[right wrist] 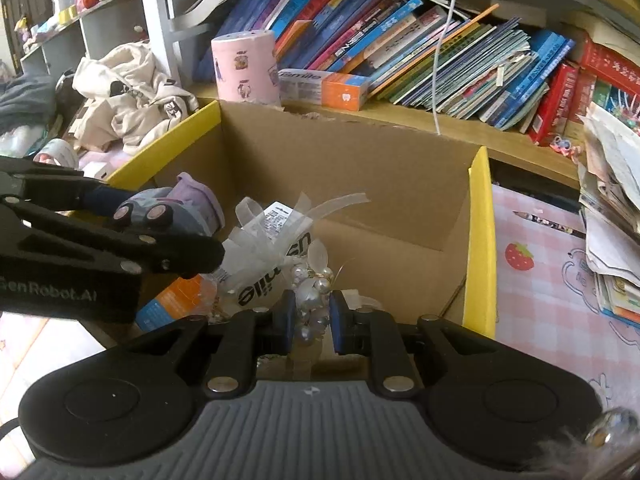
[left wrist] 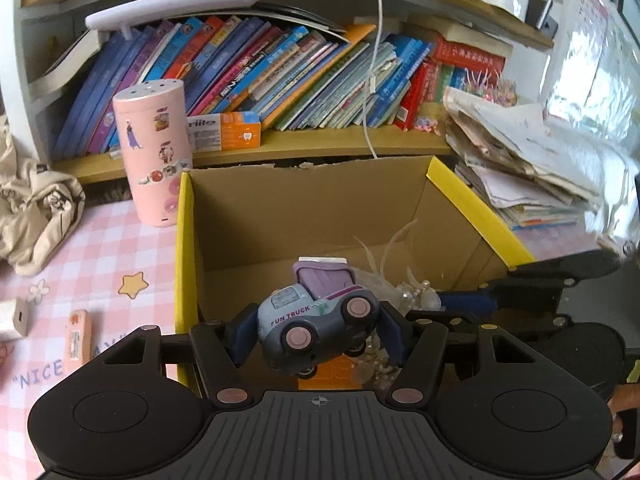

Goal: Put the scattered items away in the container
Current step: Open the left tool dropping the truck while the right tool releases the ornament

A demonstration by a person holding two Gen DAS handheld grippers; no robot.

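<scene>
A toy truck is clamped between the left gripper's blue pads, above the cardboard box. A pearl ornament is pinched in the clenched right gripper, its lower part hidden. Below, a toothpaste carton is partly covered. Beyond, books are shelved.

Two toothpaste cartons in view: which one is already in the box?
The one lying on the cardboard box floor, the orange-ended carton; the other carton sits on the bookshelf.

Blue-grey, purple toy truck; yellow-edged brown cardboard box.
</scene>
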